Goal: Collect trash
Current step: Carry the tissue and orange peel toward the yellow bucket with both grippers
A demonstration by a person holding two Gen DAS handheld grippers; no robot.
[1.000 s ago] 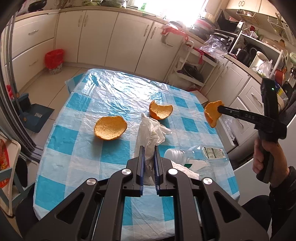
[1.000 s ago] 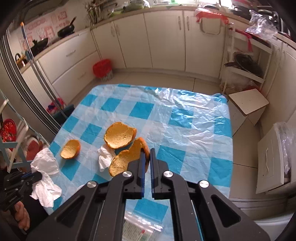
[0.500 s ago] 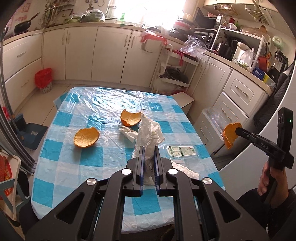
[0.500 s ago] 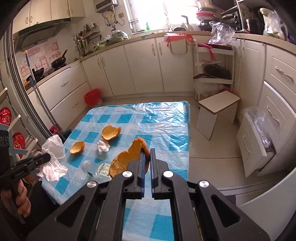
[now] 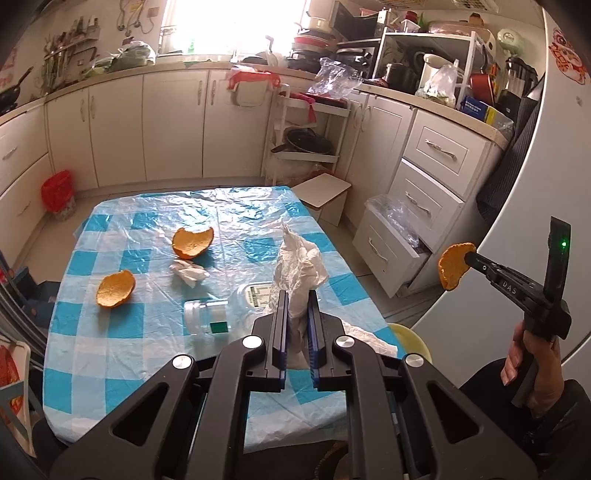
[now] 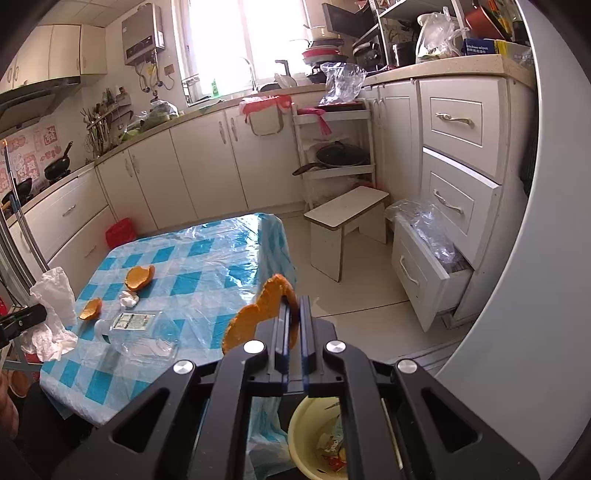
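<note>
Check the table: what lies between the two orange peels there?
A crumpled tissue lies between the far peel and the near peel, nearer the far one; the left wrist view shows it.

White cabinets [image 5: 173,122], bright window [image 5: 236,26] — tiled floor [image 6: 369,288]

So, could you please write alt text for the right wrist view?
The right tool grips an orange peel above a yellow bin beside a blue-checked table. Two more peels, a plastic bottle and a tissue lie on it.
</note>
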